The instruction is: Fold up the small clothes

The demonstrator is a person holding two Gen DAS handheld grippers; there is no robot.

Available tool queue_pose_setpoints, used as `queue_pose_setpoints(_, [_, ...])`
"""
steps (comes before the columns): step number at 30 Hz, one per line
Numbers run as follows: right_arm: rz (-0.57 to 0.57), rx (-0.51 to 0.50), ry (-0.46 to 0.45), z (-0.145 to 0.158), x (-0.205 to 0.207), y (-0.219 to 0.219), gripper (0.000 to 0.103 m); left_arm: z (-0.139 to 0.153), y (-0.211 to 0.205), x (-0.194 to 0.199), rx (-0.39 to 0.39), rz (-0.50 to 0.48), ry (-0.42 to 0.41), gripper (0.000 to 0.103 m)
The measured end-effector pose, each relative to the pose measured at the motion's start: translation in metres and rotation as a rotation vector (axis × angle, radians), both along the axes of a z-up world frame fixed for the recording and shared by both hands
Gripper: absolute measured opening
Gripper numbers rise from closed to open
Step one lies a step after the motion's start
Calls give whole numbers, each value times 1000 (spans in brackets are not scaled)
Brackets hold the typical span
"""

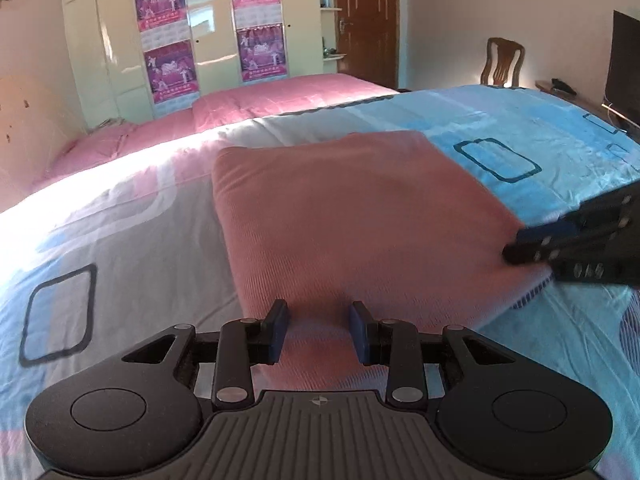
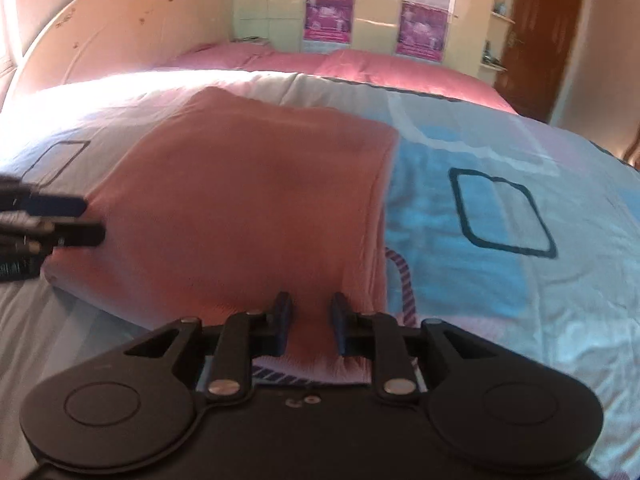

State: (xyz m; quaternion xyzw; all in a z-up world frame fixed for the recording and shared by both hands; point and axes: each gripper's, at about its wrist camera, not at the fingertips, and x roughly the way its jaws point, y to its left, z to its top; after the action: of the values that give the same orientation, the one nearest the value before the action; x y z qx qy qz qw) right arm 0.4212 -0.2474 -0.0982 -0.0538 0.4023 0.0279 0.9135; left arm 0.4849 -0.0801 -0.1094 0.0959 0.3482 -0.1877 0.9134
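Note:
A salmon-pink knit garment [image 1: 360, 224] lies folded into a rough rectangle on the bed; it also shows in the right wrist view [image 2: 248, 208]. A purple-striped trim [image 2: 404, 280] peeks out at its near right edge. My left gripper [image 1: 319, 330] is open with its fingers straddling the garment's near edge. My right gripper [image 2: 310, 322] is open too, its fingers over the garment's near right corner. Each gripper shows in the other's view, the right gripper [image 1: 520, 246] at the garment's right corner, the left gripper [image 2: 90, 220] at its left side.
The bed has a blue, white and pink patterned cover [image 1: 520, 136]. Behind it lies a second bed with a pink cover [image 1: 280, 96], then a cream wardrobe with posters [image 1: 168, 40]. A wooden chair [image 1: 502, 62] and a brown door [image 1: 368, 16] stand at the back right.

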Motion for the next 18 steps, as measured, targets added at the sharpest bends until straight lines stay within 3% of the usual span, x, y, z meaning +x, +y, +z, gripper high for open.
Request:
queue_pose_setpoints(2, [1,16,-49,11,-12,1,22,-4,5,-6,-29,3,41,33])
queue_pose_setpoints(4, [-22,17,-1,2,-18,-5,17,-16,5,-7,-12,13,88,33])
queue_pose_setpoints(6, [-24,0,8,-10,-19,-10,15,-18,11,-5,-48,37,101,33])
queue_pose_setpoints(9, [-41,-13,16,-1,-19,-5,15,-7,14,-10,-45,50,98,33])
queue_pose_setpoints(10, [-48,-9,3,5,-22,-4,20,-3,18,-14,-47,55,85,35])
queue_pose_setpoints(11, [-60,10,-16,11,-28,-6,28,0,22,-18,-46,71,73,63])
queue_pose_setpoints(13, [-90,69,-39,20,-39,-13,31,4,30,-24,-43,108,27,103])
queue_pose_setpoints(18, [-143,201,-52,23,-40,-39,31,10,53,-11,-109,115,28,103])
